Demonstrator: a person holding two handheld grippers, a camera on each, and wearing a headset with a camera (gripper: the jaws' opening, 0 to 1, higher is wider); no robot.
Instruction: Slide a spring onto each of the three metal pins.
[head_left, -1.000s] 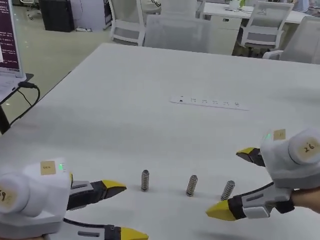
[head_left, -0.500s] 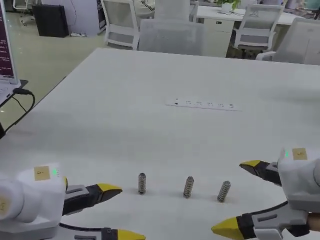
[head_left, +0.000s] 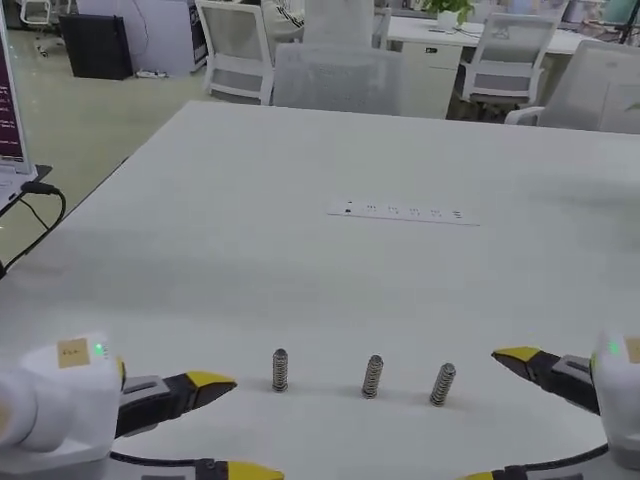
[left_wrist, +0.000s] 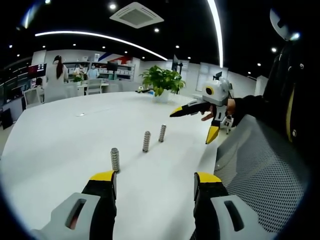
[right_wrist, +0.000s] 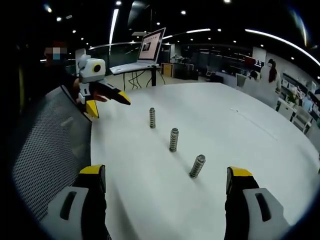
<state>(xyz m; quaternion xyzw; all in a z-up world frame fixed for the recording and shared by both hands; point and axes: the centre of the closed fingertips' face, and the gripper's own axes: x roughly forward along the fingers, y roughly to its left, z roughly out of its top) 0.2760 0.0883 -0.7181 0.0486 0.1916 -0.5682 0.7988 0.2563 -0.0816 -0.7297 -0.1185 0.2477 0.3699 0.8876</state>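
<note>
We see three springs standing in a row low in the head view, on the white table (head_left: 300, 250): the left spring (head_left: 280, 370) and the middle spring (head_left: 372, 377) are close to upright, while the right spring (head_left: 443, 384) leans a little. Whatever holds them up is hidden inside the coils.

In the lower left corner of the head view sits the left gripper (head_left: 228, 425). Its yellow-tipped jaws are spread wide with nothing between them, and they point toward the left spring without touching it. In the lower right corner the right gripper (head_left: 495, 418) is just as wide apart and empty, and it sits beside the right spring but clear of it.

In the left gripper view its own jaws rise from the bottom edge, the springs run away from them toward the centre, the nearest (left_wrist: 115, 160) just above the left jaw, and the right gripper (left_wrist: 194, 125) hangs at centre right, held in a hand.

In the right gripper view the row climbs from the leaning spring (right_wrist: 197, 166) near the centre toward the upper left. There the left gripper (right_wrist: 108, 105) hovers above the table edge.

A white power strip (head_left: 402, 211) lies flat past the springs, at mid-frame in the head view. Office chairs (head_left: 340, 75) line the far edge of the table, along the top.
</note>
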